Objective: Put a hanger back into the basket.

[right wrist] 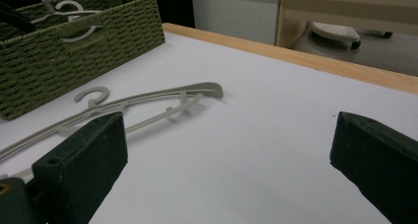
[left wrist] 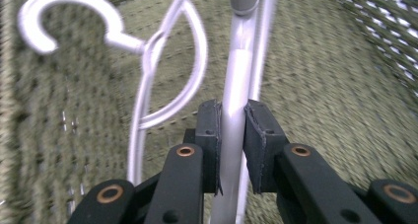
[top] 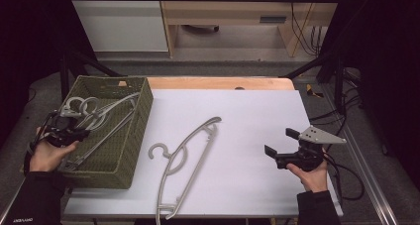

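A green woven basket (top: pixel 134 132) stands at the table's left and holds several grey plastic hangers (top: pixel 106 111). My left gripper (top: pixel 79 131) reaches into it from the left rim. In the left gripper view that gripper (left wrist: pixel 231 120) is shut on the straight bar of one grey hanger (left wrist: pixel 236 71), both pads pressing on it. Another hanger's hook (left wrist: pixel 44 17) lies beside it on the basket floor. A single grey hanger (top: pixel 183 148) lies flat on the white table, hook toward the basket. My right gripper (top: pixel 281 141) hovers at the right, open and holding nothing, well clear of that hanger (right wrist: pixel 162 98).
The white tabletop (top: pixel 247 106) has a wooden strip along its far edge (top: pixel 223 83). Dark frame bars and cables (top: pixel 341 121) run along the right side. Cabinets stand beyond the table. The basket (right wrist: pixel 98 41) rises well above the table surface.
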Demonstrator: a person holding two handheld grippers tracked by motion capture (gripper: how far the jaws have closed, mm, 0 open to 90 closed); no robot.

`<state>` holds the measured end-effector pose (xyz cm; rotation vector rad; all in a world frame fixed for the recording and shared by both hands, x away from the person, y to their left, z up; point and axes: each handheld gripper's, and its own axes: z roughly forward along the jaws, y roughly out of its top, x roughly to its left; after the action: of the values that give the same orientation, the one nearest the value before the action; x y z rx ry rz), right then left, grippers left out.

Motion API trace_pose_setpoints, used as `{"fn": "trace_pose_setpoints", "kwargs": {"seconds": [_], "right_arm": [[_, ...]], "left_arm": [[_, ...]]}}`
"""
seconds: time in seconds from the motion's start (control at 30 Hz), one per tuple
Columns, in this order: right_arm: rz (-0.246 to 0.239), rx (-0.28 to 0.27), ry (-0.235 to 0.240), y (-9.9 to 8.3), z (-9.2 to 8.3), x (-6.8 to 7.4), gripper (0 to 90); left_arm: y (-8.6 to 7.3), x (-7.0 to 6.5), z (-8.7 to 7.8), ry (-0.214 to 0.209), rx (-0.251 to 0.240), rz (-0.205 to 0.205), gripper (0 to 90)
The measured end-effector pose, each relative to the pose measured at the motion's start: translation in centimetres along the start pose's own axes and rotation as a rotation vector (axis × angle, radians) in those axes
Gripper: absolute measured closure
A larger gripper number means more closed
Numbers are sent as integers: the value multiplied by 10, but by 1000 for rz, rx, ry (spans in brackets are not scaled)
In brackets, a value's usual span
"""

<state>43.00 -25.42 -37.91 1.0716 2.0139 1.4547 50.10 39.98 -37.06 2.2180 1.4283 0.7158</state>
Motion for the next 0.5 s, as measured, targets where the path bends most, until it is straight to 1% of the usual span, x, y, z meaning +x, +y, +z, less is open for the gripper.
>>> {"fn": "trace_pose_setpoints", "kwargs": {"seconds": [0.1,0.13,0.2,0.27,0.33,0.37,0.4,0.43,0.47,0.5], "right_arm": [[-10,6,2,0,0,-1,12],[-9,7,3,-1,1,0,12],[-4,6,1,0,1,0,12],[-9,8,3,-1,1,-1,12],[-5,3,-1,0,1,-1,12],[-1,1,0,0,0,0,12],[1,0,1,0,0,0,12],[0,1,-2,0,0,-1,12],[0,1,-2,0,0,-1,12],[1,-1,-2,0,0,0,12]], "left_arm": [[-1,7,4,35,8,-42,768],[-1,10,5,41,11,-62,763],[-1,13,8,56,18,-82,754],[-2,16,8,88,22,-95,751],[-4,19,6,96,4,-114,716],[-5,20,4,92,-9,-121,706],[-6,20,1,91,-20,-125,687],[-7,20,-2,103,-35,-132,675],[-7,20,-2,103,-35,-132,662],[-8,20,-9,97,-64,-135,652]]}}
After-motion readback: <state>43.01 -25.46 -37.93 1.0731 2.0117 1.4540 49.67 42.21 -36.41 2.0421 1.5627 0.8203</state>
